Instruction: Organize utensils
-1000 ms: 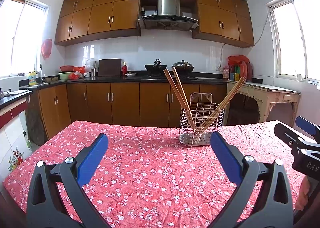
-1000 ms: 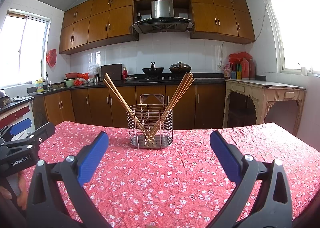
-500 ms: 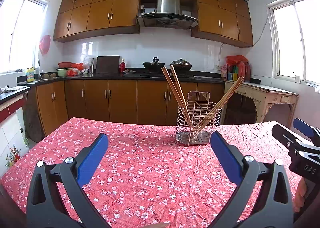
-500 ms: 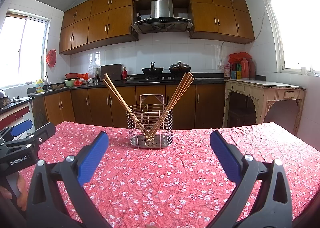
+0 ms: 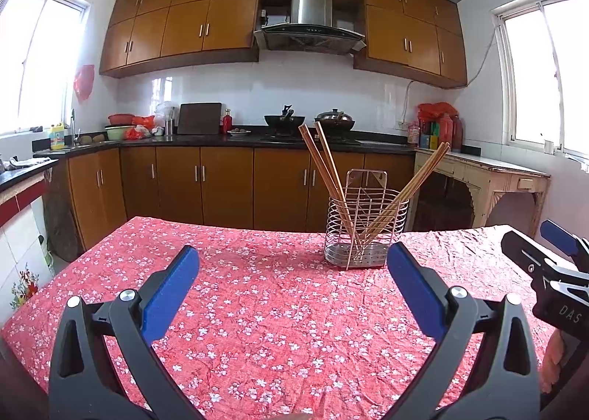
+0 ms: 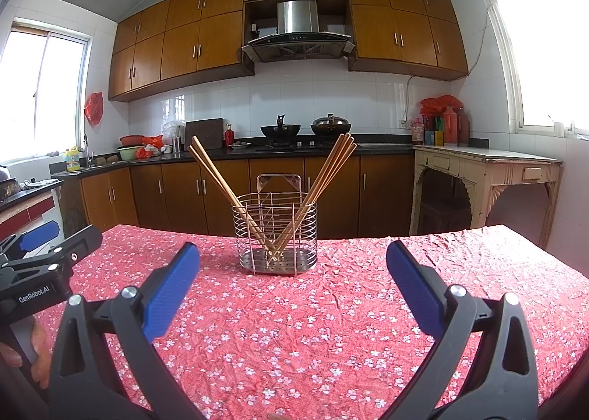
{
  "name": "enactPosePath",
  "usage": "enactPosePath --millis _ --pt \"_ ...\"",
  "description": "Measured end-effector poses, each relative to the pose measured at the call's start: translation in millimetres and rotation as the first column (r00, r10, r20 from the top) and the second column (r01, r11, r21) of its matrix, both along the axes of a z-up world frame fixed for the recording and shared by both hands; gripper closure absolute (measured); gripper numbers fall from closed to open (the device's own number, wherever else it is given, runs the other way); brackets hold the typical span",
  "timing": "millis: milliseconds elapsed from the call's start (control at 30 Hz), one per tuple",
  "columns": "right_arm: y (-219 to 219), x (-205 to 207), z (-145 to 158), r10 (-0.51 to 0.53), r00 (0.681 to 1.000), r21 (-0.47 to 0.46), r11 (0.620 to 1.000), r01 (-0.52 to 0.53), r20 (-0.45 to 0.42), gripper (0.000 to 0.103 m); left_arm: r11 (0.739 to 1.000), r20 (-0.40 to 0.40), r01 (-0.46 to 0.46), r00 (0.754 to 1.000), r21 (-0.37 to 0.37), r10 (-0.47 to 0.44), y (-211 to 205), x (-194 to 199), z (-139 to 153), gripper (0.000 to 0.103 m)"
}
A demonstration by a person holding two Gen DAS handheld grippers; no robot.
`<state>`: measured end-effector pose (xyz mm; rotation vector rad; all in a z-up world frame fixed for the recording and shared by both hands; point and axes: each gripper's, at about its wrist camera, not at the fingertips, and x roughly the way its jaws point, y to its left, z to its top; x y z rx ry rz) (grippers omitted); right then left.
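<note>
So both hand-held grippers are just hanging over the worktop (image 6: 368, 309) with nothing in them: the left hand-held gripper (image 5: 292, 272) has its blue fingers (image 5: 173, 287) spread wide apart, and the right hand-held gripper (image 6: 292, 272) is spread just as wide with empty air between its pads (image 6: 412, 285). The worktop has a red tablecloth with little white flowers, pretty wrinkly. The wire utensil holder (image 6: 275, 234) stands upright on the cloth, ahead of the right hand-held gripper and pretty much centred between its fingers, a bit left of middle; from the left hand-held gripper it sits ahead and off toward the right finger. The wooden chopsticks (image 6: 324, 177) are already in the holder, one bunch leaning out to the left and a bigger bunch leaning right, so they make a V that crosses at the bottom. Neither hand-held gripper is touching the holder, it's well out in front of both. Each one shows at the edge of the other's view, side by side, with a bit of the person's hand (image 6: 38, 353) wrapped round the left one's handle
</note>
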<state>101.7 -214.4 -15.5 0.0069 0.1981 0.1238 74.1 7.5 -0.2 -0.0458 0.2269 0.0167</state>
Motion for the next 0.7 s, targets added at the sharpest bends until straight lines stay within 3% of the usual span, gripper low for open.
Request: enactPosePath --millis 700 --pt "0.1 -0.3 -0.7 -0.001 1.0 0.001 1.0 0.001 -0.001 0.004 1.0 -0.008 -0.012 1.0 -0.005 0.012 -1.4 4.6 -0.6 0.002"
